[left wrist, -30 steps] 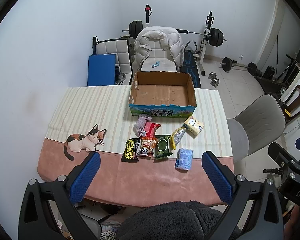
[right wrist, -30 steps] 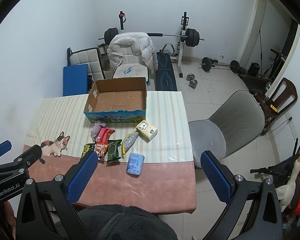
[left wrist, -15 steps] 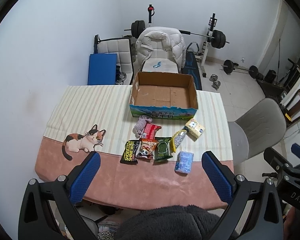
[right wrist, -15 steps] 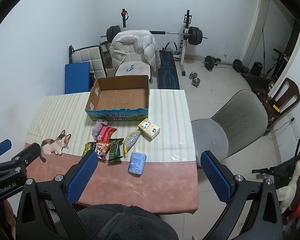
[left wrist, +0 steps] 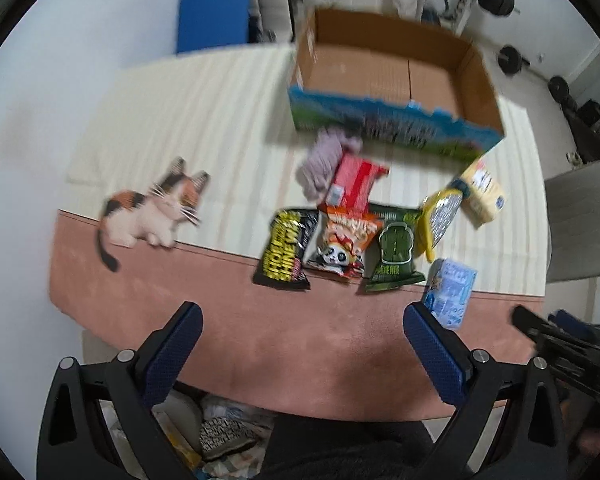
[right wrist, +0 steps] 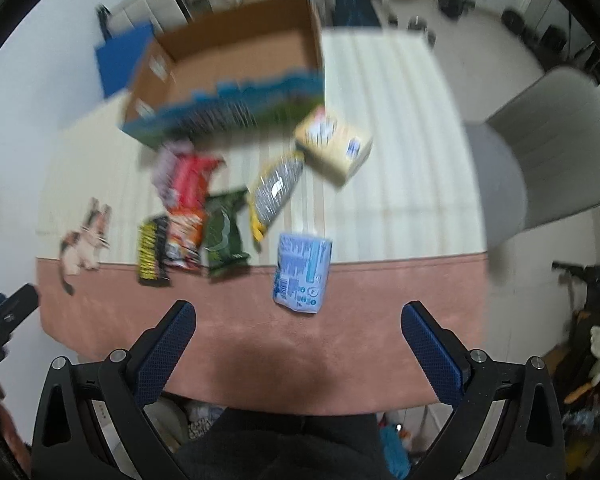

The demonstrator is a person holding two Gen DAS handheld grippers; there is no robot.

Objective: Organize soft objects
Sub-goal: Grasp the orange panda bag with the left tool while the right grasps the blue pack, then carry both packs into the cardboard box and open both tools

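Left gripper (left wrist: 302, 344): fingers spread wide, nothing between them; it hangs over the near pink edge of the table, apart from every packet.
Right gripper (right wrist: 298, 342): fingers spread wide and empty, above the near edge of the table, just near of the blue packet.
Table (left wrist: 228, 336): covered by a cloth, cream-striped on the far part, pink on the near part, with a cat picture (left wrist: 148, 210) at the left.
Box (left wrist: 392, 80): open cardboard box with a blue and green printed front, at the far side of the table; its inside looks bare.
Purple cloth (left wrist: 324, 156): soft bundle just near of the box front, touching the red packet.
Red packet (left wrist: 354, 180): lies near of the box, its near end overlapping the panda packet.
Black and yellow packet (left wrist: 286, 254): leftmost of the near row, across the line where cream meets pink.
Panda packet (left wrist: 344, 246): orange and white, between the black and yellow packet and the green one, touching both.
Green packet (left wrist: 394, 256): right of the panda packet.
Yellow and silver packet (left wrist: 440, 216): tilted, between the green packet and the yellow tissue pack.
Yellow tissue pack (left wrist: 482, 192): just near of the box's right corner.
Blue packet (right wrist: 302, 272): rightmost and nearest, apart from the row.
Chair (right wrist: 556, 148): grey, at the right of the table.
Sharpness: both views are blurred, the right one more so.
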